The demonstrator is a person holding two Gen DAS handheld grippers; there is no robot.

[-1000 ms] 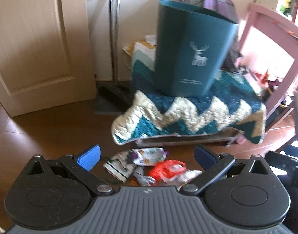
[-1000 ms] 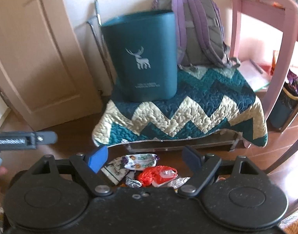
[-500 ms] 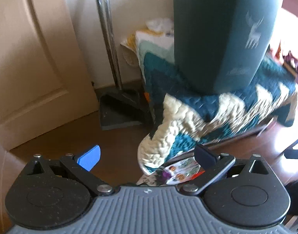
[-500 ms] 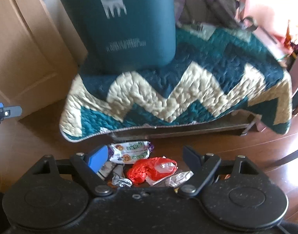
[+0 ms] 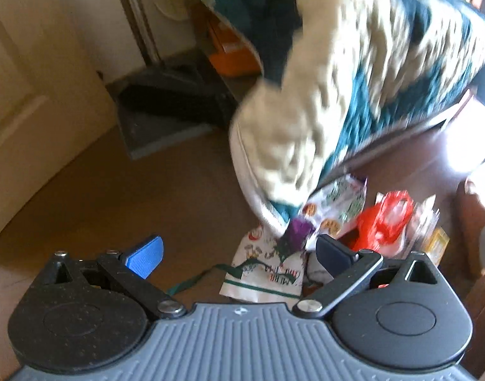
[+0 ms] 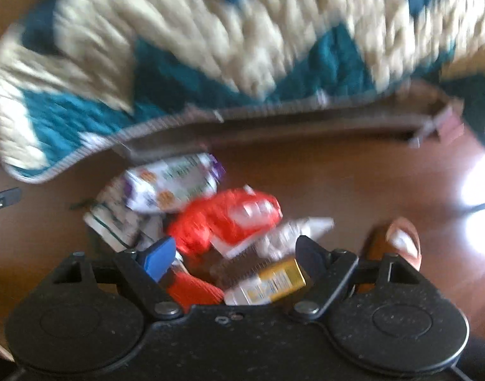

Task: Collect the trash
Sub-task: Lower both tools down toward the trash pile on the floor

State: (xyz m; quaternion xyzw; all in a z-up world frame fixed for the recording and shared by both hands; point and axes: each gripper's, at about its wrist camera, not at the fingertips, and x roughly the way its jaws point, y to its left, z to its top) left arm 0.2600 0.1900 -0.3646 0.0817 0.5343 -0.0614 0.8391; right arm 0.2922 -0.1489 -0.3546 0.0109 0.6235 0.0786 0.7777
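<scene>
Low in both frames, the left gripper (image 5: 237, 258) and right gripper (image 6: 234, 255) hover with fingers spread wide over wrappers (image 6: 225, 219) on the floor (image 5: 115, 197), empty.

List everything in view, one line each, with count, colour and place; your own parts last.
Quilt: one, teal and cream zigzag, draped over low furniture above the trash.
Red wrapper: one, red, floor, middle of the pile.
White and purple snack bag: one, floor, by the quilt's edge.
White paper bag with green stripe: one, floor, left of the pile.
Gold packet: one, gold and white, floor, between the right gripper's fingers.
Dustpan: one, dark grey, floor by the wall.
Door: one, beige, left.
Floor: brown wood.
Left gripper: open, above the pile.
Right gripper: open, low over the pile.
</scene>
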